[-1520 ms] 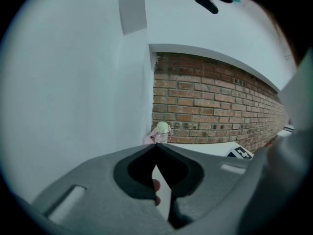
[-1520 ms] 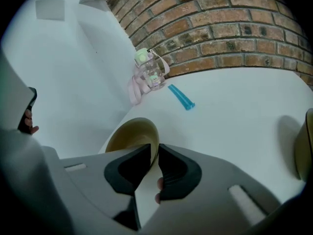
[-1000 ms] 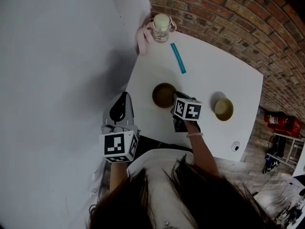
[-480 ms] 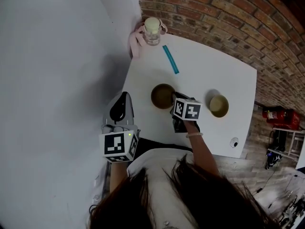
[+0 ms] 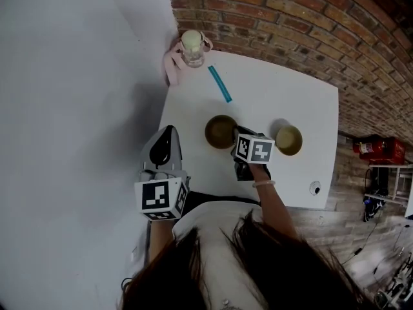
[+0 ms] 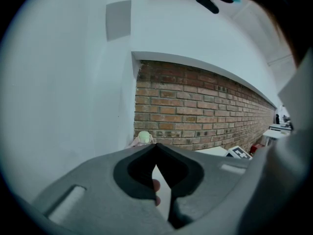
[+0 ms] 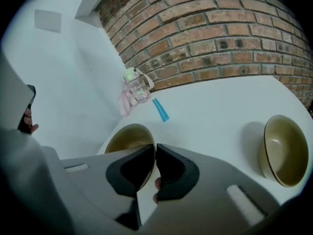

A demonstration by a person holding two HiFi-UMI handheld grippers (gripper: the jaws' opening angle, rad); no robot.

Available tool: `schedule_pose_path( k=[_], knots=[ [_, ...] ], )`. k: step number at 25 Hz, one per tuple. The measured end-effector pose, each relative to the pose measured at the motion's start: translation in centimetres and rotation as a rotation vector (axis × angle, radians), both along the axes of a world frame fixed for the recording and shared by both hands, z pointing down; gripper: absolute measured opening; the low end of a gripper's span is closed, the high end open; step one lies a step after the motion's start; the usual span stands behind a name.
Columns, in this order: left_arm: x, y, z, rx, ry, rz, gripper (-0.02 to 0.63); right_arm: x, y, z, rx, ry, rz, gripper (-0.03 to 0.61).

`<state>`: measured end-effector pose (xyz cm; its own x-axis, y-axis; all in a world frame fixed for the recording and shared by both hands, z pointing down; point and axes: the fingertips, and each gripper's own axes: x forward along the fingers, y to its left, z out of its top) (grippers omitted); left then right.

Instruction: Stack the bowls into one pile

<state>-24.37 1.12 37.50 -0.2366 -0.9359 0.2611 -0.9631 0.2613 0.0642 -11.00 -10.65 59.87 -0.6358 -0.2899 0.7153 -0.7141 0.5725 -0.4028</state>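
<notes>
Right gripper [image 7: 155, 146]: the jaws are pressing together on the right-hand rim of a round, glossy olive-brown bowl [image 7: 128, 137], with the thin wall running between the tips. A fingertip is showing behind the jaws. The gripper's cube is showing black-and-white square markers. I cannot tell whether this bowl is resting on the white tabletop [image 5: 284, 95] or is lifted off it.

A second olive-brown bowl [image 5: 288, 140] is sitting upright on the tabletop to the right. It is near the gripped bowl but not touching it.

Further out, a flat blue strip [image 5: 219, 84] is lying on the table beyond the gripped bowl. A clear lidded cup with pink handles [image 5: 191, 47] is standing at the far left corner, against the red brick wall [image 5: 290, 18].

Left gripper [image 6: 156, 145]: the jaws are meeting tip to tip with nothing between them. It is hanging off the table's left edge beside the plain white wall [image 5: 71, 108], well apart from both bowls.
</notes>
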Motion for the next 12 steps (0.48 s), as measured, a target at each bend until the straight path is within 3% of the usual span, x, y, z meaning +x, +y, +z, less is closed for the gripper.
schedule_pose_path(
  k=[12],
  knots=[
    [2.1, -1.8, -0.8, 0.021, -0.012, 0.075, 0.0, 2.6, -1.1, -0.9, 0.02, -0.012, 0.067, 0.026]
  ],
)
